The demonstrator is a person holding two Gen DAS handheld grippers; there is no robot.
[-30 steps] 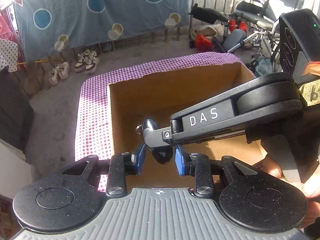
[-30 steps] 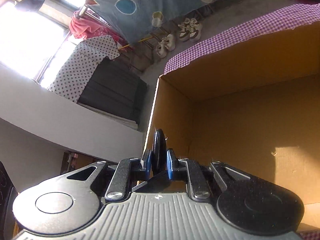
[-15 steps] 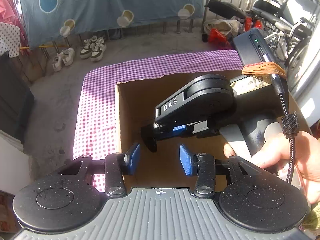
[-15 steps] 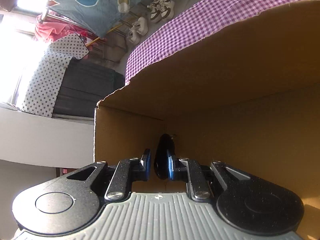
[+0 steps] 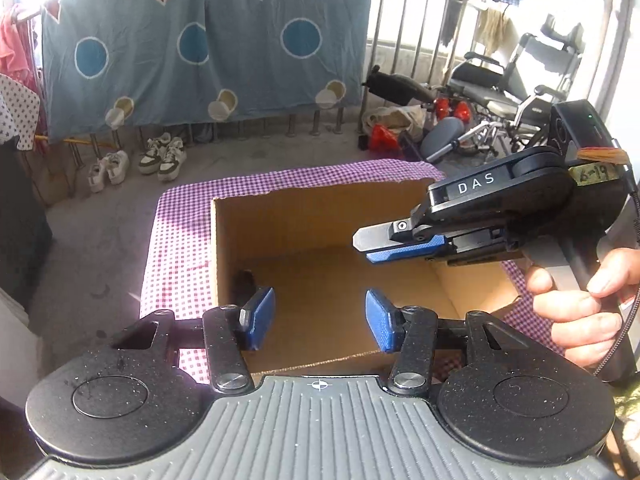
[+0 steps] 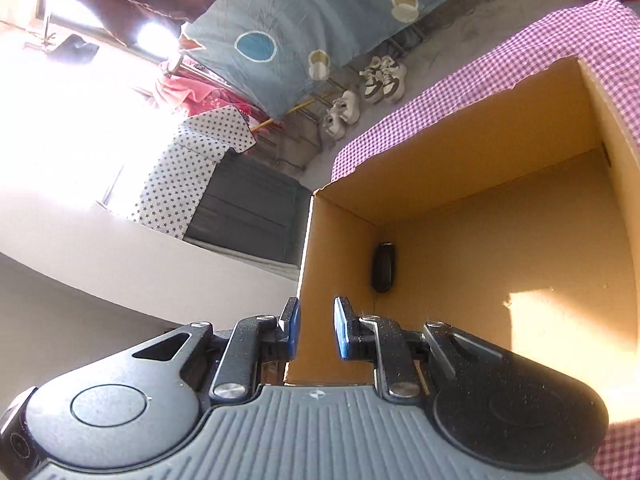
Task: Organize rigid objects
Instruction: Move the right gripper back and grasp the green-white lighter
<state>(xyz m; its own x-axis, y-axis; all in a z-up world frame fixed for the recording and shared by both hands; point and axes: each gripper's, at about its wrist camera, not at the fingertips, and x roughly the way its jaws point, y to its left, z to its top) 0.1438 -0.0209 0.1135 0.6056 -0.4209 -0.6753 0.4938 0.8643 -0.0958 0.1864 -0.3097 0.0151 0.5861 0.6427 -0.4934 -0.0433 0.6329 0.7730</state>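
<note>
An open cardboard box (image 5: 256, 220) (image 6: 460, 160) stands on a purple checked cloth (image 5: 176, 248). A small black oval object (image 6: 383, 266) lies on the box floor against the left wall; it also shows dimly in the left wrist view (image 5: 244, 280). My left gripper (image 5: 320, 318) is open and empty above the box's near edge. My right gripper (image 6: 316, 328) is open and empty, its fingers straddling the box's near left corner. In the left wrist view the right gripper (image 5: 368, 244) hovers over the box from the right.
The checked cloth (image 6: 500, 80) covers the table under the box. Beyond it lie a concrete floor with pairs of shoes (image 5: 160, 156), a hanging blue sheet (image 5: 200, 48), a railing and a wheelchair (image 5: 500, 88). A dark cabinet (image 6: 248, 212) stands left of the table.
My right gripper opened and let the black object go into the box, then drew back up and to the right. My left gripper opened wider and pulled back from the box.
</note>
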